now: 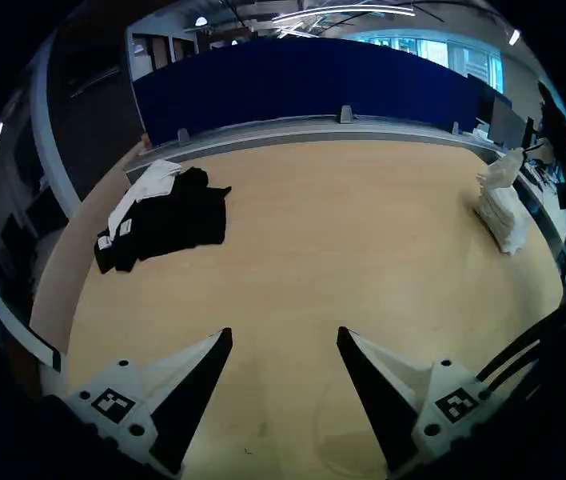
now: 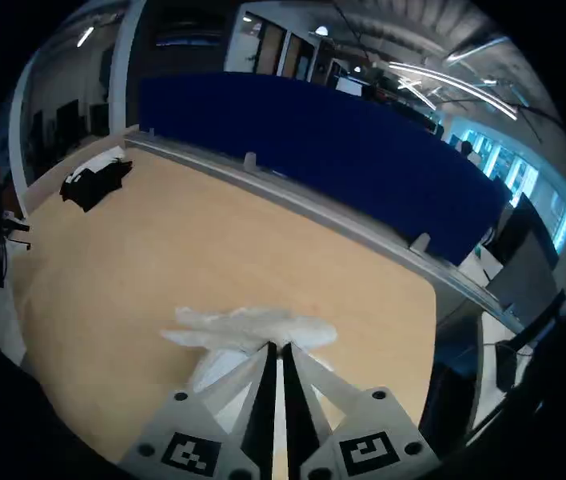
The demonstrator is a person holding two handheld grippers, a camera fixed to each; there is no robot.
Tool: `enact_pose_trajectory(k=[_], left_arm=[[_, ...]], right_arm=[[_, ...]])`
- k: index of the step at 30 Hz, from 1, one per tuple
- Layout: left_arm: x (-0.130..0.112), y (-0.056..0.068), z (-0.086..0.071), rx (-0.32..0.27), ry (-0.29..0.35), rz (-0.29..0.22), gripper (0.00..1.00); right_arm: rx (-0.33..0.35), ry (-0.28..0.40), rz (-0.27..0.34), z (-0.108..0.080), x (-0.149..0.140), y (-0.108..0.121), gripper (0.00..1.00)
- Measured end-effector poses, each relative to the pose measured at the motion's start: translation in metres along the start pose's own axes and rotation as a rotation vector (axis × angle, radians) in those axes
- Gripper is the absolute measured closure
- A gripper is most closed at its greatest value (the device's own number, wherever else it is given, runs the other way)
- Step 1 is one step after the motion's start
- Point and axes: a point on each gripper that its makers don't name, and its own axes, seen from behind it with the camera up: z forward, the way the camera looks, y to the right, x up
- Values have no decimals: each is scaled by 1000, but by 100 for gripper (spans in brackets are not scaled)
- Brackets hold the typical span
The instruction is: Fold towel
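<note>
**A:** Right gripper (image 2: 277, 348)?

**B:** Its fingers are pressed together, pinching the white crumpled cloth towel (image 2: 243, 326). The towel's long axis runs crosswise to them, low over the light wooden table (image 2: 203, 240).

**A:** Left gripper (image 1: 283, 336)?

**B:** Its fingers are spread wide, angled down over the table's near edge. A heap of black and white garments (image 1: 171, 220) lies toward the far left corner.

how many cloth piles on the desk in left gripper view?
2. A black-and-white pile at the far left of the desk, and a white towel stack at the right edge. Items within each may be hidden.
</note>
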Motion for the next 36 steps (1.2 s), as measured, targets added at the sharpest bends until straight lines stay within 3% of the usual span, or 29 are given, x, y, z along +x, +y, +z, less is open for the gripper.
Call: enact_pose_trajectory(k=[17,29,36], left_arm=[[-2,3,-2,-4,0,17,2],[-5,-1,-8,0,3,13,2],[-6,-1,-9,-2,3,16,2]], right_arm=[[-62,-130,142,6,-116,0,95],[-83,-194,202,21,-157,-8,95],[-114,-211,243,31,-167,-5,95]])
